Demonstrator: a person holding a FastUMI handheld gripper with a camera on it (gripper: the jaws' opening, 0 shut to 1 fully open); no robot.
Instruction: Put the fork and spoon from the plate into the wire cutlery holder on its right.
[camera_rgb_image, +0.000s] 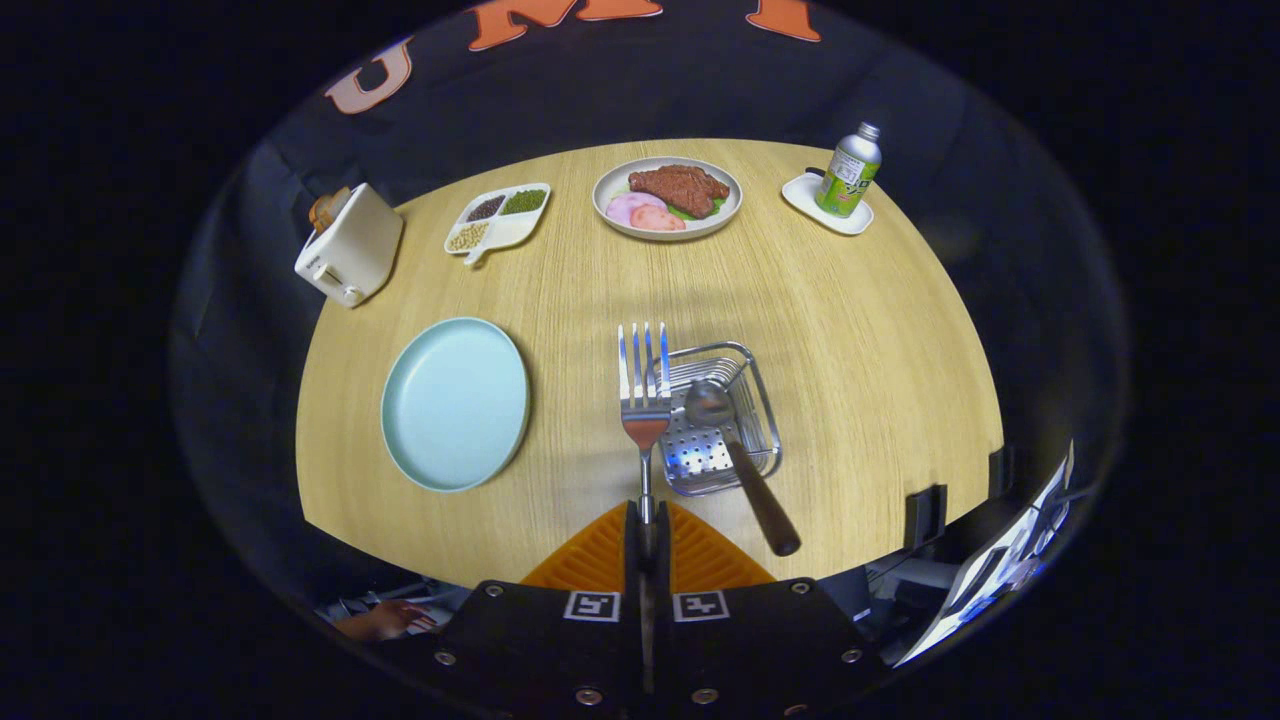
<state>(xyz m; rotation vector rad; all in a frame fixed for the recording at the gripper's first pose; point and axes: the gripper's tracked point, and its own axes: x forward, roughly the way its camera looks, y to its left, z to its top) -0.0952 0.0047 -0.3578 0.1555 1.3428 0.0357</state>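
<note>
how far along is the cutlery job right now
Done: the spoon already sits in the wire cutlery holder, its handle sticking out toward the gripper, and the blue plate is bare. In hand: the gripper is shut on the fork, tines forward, just left of the holder. Left: getting the fork into the holder and letting go.

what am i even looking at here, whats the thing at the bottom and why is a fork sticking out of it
The camera rides on a hand-held gripper and looks forward along its two fingers. Those fingers are closed on the handle of a fork, tines pointing away. Just beyond lies a round wooden table. A wire cutlery holder beside the fork already has a spoon leaning in it. To its left sits an empty blue plate. Farther back: a toaster, a divided dish, a plate of meat and a bottle.
</note>
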